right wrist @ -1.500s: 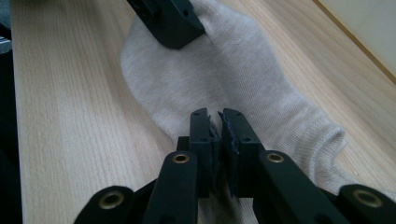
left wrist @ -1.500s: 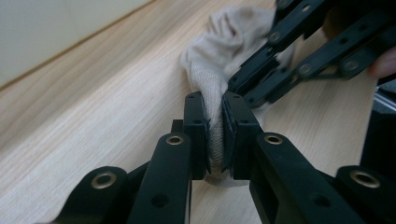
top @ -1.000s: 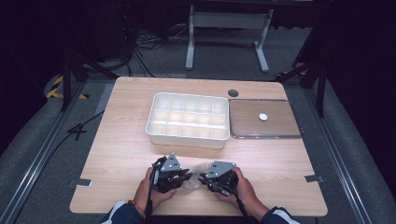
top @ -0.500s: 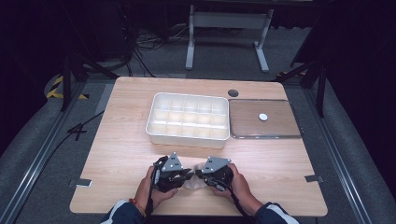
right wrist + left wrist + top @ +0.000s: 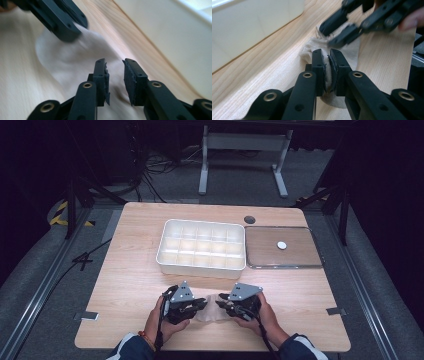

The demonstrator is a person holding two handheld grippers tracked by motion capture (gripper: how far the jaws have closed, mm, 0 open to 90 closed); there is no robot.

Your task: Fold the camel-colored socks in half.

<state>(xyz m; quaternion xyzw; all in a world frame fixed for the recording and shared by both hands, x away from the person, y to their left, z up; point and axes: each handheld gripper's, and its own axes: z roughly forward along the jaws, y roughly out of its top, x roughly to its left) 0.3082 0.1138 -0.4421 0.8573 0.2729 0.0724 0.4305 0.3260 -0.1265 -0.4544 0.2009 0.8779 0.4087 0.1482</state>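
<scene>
A small beige cloth (image 5: 211, 312) lies crumpled on the wooden table (image 5: 125, 270) near its front edge, between both hands. My left gripper (image 5: 202, 304) is shut on a fold of the cloth (image 5: 312, 47), and the fabric is pinched between its pads (image 5: 327, 65). My right gripper (image 5: 220, 302) faces it from the right, and its jaws have just been opening. In the right gripper view its tips (image 5: 115, 72) stand apart over the cloth (image 5: 67, 57) without pressing it. The left gripper (image 5: 67, 25) shows blurred beyond them.
A white compartment tray (image 5: 200, 267) stands behind the grippers at mid-table. To its right lies a flat clear-rimmed tray (image 5: 282, 265) with a small white disc (image 5: 282, 245) on it. A dark round hole (image 5: 249, 219) sits near the far edge.
The right gripper has let go of the cloth: its jaws have parted, and it has drawn back slightly to the right. The left gripper has stayed in place, still clamped on the cloth.
</scene>
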